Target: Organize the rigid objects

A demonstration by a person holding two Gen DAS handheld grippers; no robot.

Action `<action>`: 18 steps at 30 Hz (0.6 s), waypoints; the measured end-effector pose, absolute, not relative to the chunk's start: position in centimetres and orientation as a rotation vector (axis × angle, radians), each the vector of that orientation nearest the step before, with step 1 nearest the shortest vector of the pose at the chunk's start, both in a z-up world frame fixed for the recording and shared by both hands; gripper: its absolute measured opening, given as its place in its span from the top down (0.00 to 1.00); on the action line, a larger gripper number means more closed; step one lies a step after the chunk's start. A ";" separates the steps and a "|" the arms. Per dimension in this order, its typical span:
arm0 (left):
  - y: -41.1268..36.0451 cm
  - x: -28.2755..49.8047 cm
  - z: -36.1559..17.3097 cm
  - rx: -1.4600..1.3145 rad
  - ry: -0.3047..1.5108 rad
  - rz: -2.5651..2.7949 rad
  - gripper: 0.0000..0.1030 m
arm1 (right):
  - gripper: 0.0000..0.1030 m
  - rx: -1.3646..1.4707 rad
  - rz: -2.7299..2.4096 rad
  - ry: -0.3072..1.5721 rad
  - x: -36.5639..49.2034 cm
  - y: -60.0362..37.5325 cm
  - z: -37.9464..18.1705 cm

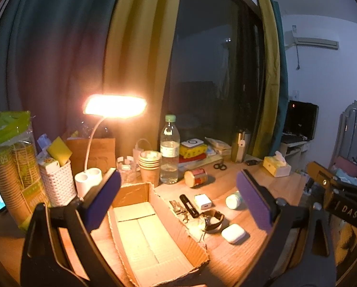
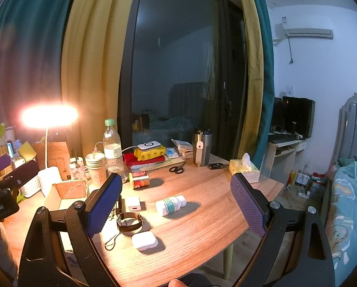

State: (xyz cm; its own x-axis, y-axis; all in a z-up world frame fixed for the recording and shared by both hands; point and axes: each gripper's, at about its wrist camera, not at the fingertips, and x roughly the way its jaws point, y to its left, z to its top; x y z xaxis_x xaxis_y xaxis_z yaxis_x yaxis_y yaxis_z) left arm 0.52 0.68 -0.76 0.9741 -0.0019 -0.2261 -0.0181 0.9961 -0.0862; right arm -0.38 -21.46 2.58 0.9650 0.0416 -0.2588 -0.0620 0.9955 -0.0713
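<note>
An open cardboard box (image 1: 171, 220) with nothing in it lies on the wooden desk (image 2: 202, 229), under my left gripper (image 1: 178, 198), which is open and holds nothing. To the right of the box lie a metal key clip (image 1: 177, 207), a black stick-shaped item (image 1: 189, 205), a white charger (image 1: 203, 201), a wristwatch (image 1: 213, 220), a white earbuds case (image 1: 233, 233) and a pill bottle (image 1: 233, 201). My right gripper (image 2: 176, 206) hovers open above the pill bottle (image 2: 170, 205), with the watch (image 2: 129, 221) and earbuds case (image 2: 144, 240) at its lower left.
A lit desk lamp (image 1: 115, 107) glares at the back left. Behind the box stand paper cups (image 1: 150, 165), a water bottle (image 1: 169, 150), a white basket (image 1: 57, 181) and a can on its side (image 1: 195, 177). Scissors (image 2: 177, 168), a steel tumbler (image 2: 201, 148) and a tissue box (image 2: 244, 171) sit farther back.
</note>
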 end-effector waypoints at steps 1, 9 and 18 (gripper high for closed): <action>0.7 0.5 -0.8 -0.090 0.229 0.006 0.05 | 0.09 -0.080 0.053 0.260 -0.4 -21.4 2.6; 0.6 0.4 -0.6 -0.089 0.220 -0.002 0.05 | 0.09 -0.080 0.053 0.261 -0.3 -21.2 2.5; 0.8 0.5 -0.6 -0.088 0.221 0.005 0.05 | 0.09 -0.079 0.052 0.260 -0.4 -21.6 2.6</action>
